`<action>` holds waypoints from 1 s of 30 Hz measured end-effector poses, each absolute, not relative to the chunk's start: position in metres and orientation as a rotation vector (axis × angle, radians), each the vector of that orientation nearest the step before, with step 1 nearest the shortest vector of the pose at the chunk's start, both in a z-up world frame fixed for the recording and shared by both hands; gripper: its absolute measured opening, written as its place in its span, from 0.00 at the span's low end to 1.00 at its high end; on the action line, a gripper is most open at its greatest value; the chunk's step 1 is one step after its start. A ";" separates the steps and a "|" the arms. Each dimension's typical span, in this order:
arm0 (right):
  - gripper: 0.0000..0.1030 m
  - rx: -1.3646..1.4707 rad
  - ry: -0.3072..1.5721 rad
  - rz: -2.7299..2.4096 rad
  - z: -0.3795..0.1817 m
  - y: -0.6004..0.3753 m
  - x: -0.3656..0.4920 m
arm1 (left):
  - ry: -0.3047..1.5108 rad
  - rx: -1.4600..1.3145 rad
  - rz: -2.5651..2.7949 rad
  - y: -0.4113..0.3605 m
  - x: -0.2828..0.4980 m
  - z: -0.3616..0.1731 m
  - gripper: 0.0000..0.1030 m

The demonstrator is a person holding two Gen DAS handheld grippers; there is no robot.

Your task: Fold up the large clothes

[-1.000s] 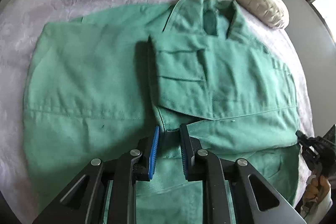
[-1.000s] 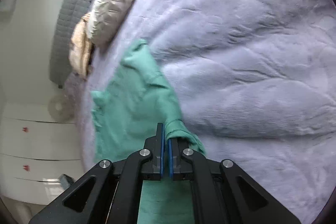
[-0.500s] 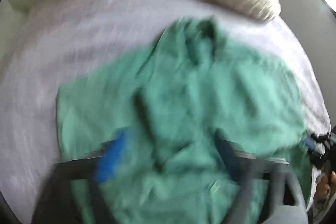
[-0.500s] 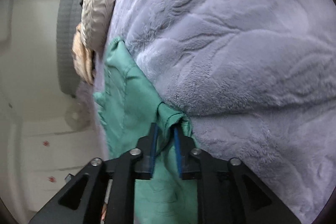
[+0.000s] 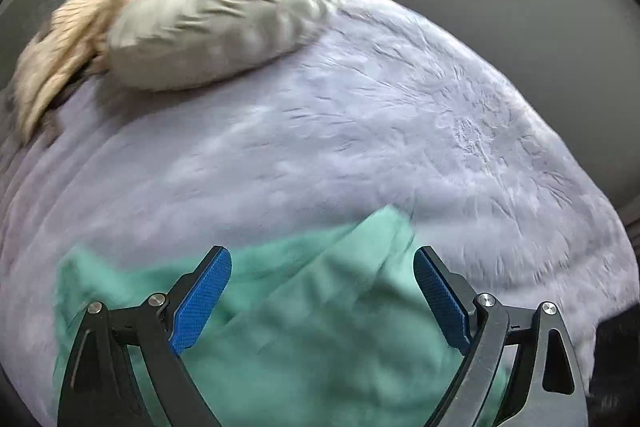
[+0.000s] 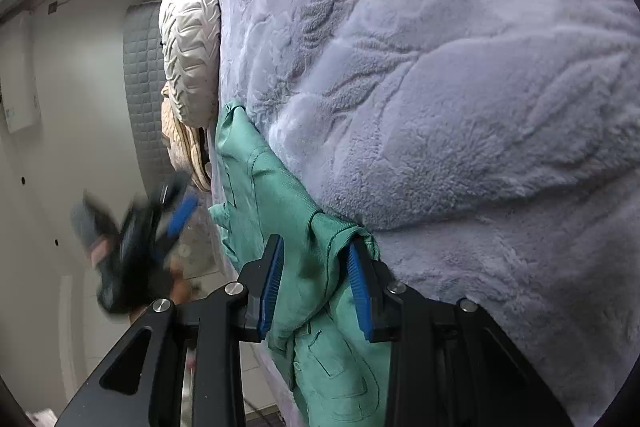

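Note:
A green work jacket lies on a lavender fleece blanket. In the left wrist view my left gripper hovers over the jacket's far edge. It is wide open, and nothing is between its blue pads. The picture is blurred by motion. In the right wrist view my right gripper is at the jacket's near corner. Its jaws are opening, and the bunched hem sits loosely between the pads. The left gripper shows there as a blur beside the bed, held by a hand.
A white quilted pillow and a tan knitted cloth lie at the head of the bed, beyond the jacket. A grey padded headboard and a pale wall stand behind. The blanket spreads wide to the right of the jacket.
My left gripper let go of the jacket's middle fold, opened wide and swept across toward the pillow end. My right gripper went from shut on the hem to parted jaws.

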State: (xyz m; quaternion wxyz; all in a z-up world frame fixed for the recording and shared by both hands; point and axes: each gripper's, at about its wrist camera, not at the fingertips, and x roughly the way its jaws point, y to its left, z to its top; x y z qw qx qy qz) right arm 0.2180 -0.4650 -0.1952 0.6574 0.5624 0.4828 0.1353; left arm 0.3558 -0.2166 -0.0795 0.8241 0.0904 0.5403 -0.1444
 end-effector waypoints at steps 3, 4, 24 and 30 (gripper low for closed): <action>0.34 1.282 1.094 0.311 -0.196 -0.466 0.218 | 1.221 0.222 -0.307 -0.236 0.371 -0.102 0.89; 0.34 1.285 1.093 0.312 -0.196 -0.466 0.218 | 1.242 0.215 -0.316 -0.239 0.375 -0.105 0.80; 0.00 1.110 1.108 0.139 -0.194 -0.486 0.190 | 1.183 0.125 -0.237 -0.236 0.375 -0.113 0.13; 0.05 1.084 1.044 0.206 -0.166 -0.502 0.181 | 1.017 0.188 -0.211 -0.224 0.357 -0.057 0.72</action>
